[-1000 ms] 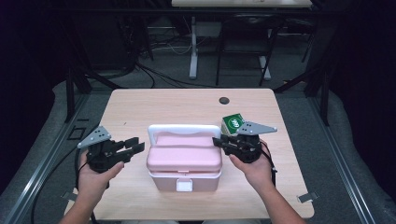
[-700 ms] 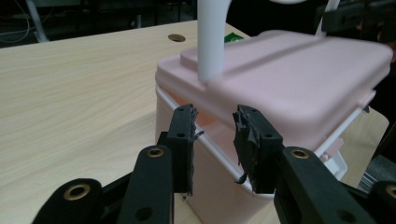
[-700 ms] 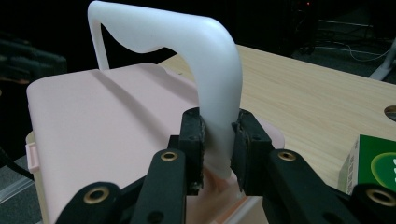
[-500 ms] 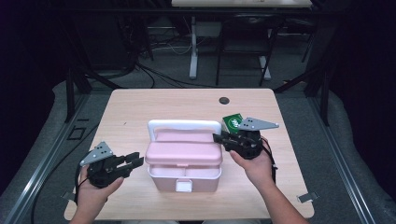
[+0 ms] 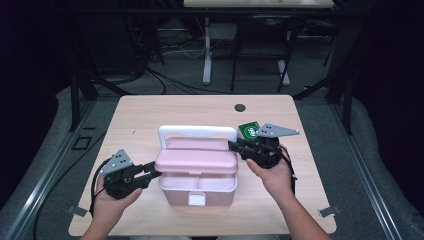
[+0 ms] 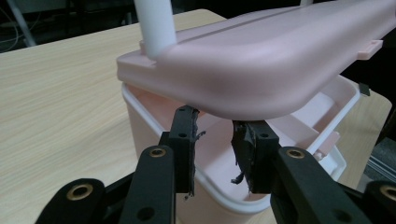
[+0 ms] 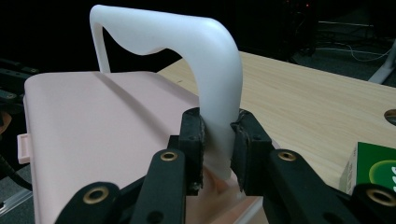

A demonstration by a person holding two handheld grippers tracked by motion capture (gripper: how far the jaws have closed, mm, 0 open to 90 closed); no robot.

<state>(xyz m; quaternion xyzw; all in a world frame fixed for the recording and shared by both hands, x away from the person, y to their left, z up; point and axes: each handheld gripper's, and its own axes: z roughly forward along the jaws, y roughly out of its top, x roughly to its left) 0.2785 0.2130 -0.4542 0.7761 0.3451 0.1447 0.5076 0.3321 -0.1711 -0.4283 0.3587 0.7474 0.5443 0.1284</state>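
Observation:
A pink lidded box [image 5: 200, 192] stands in the middle of the table. Its lid [image 5: 197, 159] is tilted up and the compartments inside show at the front. My right gripper [image 5: 234, 146] is shut on the right leg of the white handle [image 7: 210, 51], with both pads pressed on it [image 7: 217, 126]. My left gripper [image 5: 152, 172] is at the box's left end. Its jaws have just been closing. They stand open [image 6: 215, 121] over the base's rim [image 6: 154, 135], just under the lid's edge [image 6: 261, 51], with nothing pinched between the pads.
A green packet [image 5: 248, 130] lies on the table just behind my right gripper, also in the right gripper view [image 7: 376, 168]. A dark round spot [image 5: 240, 107] marks the far part of the wooden tabletop [image 5: 150, 115]. Dark floor and cables lie beyond.
My left gripper has come nearer and lower, from beside the box's upper left to its left end under the lid. The right gripper has stayed on the handle.

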